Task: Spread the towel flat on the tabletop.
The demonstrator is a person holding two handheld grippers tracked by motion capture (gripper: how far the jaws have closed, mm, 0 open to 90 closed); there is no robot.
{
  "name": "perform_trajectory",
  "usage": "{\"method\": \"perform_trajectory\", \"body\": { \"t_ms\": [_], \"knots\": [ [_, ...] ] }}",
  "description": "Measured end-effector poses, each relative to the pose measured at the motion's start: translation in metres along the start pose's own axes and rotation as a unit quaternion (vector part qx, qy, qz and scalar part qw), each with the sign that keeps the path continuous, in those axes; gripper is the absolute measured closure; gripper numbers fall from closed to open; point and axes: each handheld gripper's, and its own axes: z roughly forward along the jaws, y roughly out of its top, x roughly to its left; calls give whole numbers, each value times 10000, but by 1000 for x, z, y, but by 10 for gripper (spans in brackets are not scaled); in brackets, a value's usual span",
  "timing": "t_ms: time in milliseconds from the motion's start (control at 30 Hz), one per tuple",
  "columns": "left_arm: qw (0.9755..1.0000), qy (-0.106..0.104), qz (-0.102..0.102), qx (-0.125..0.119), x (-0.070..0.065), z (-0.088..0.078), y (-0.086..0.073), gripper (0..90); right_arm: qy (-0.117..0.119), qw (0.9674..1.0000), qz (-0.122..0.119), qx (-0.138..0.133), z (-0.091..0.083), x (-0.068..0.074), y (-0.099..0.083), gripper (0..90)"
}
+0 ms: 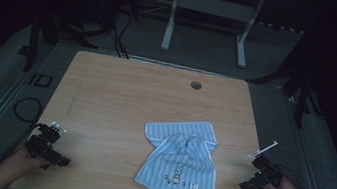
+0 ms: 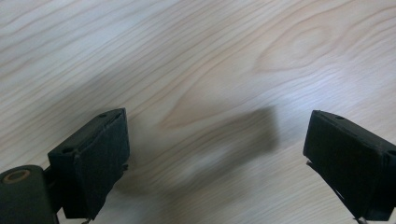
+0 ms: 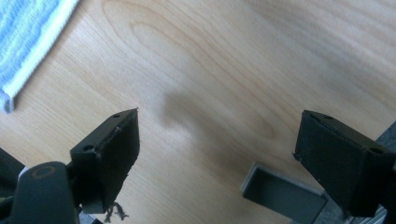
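Note:
A light blue striped towel [image 1: 182,159] lies crumpled on the wooden table [image 1: 121,92], right of centre near the front edge. A small print marks its lower part. My left gripper [image 1: 50,145] rests at the table's front left corner, well apart from the towel. Its jaws stand wide open over bare wood [image 2: 215,140]. My right gripper [image 1: 260,175] sits at the front right edge, a short way right of the towel. It is open too [image 3: 217,158], with nothing between its fingers. The towel's white-edged corner [image 3: 28,51] shows at the upper left of the right gripper view.
A round cable hole [image 1: 196,85] sits near the table's far edge. A grey bracket [image 3: 285,193] lies below the right gripper at the table's edge. Behind the table stand a white frame [image 1: 209,9] and dark cables on the floor [image 1: 119,36].

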Motion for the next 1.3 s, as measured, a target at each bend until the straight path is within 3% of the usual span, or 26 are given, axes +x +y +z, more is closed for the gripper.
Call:
{"method": "perform_trajectory", "body": {
  "t_ms": [133, 433, 500, 633, 733, 767, 833, 900, 933, 1033, 1100, 1200, 1300],
  "knots": [
    [9997, -88, 210, 12, -11, 1, 13, 73, -19, 9997, -252, 10, 0, 5, 6, 138],
    [9974, -220, 684, 50, -41, 6, 45, 73, 167, 9986, -430, -267, -2, 15, 26, 134],
    [9966, -242, 784, 71, -47, 7, 52, 73, 257, 9983, -463, -248, -2, 17, 31, 135],
    [9954, -269, 920, 77, -58, 10, 64, 73, 216, 9980, -551, -210, -2, 20, 40, 138],
    [9930, -151, 1166, 107, -73, 15, 79, 74, 256, 9974, -599, -316, -4, 25, 50, 138],
    [9914, -173, 1288, 137, -84, 19, 86, 80, 241, 9968, -672, -359, -4, 27, 55, 140],
    [9905, -194, 1350, 149, -88, 20, 90, 80, 173, 9965, -726, -365, -5, 29, 57, 154],
    [9879, -305, 1512, 136, -102, 23, 102, 80, 216, 9953, -755, -566, -10, 29, 62, 218],
    [9879, -305, 1512, 136, -102, 23, 102, 80, 238, 9951, -757, -594, -10, 29, 64, 226],
    [9858, -332, 1642, 123, -114, 24, 114, 80, 222, 9949, -805, -558, -8, 32, 68, 227],
    [9834, -272, 1793, 107, -123, 24, 124, 131, 221, 9941, -926, -519, -4, 36, 75, 269],
    [9803, -359, 1939, 90, -136, 24, 138, 132, 249, 9934, -994, -515, -3, 40, 80, 293],
    [9786, -465, 2004, 54, -145, 25, 153, 143, 245, 9921, -1095, -559, -1, 46, 91, 402]
  ]
}}
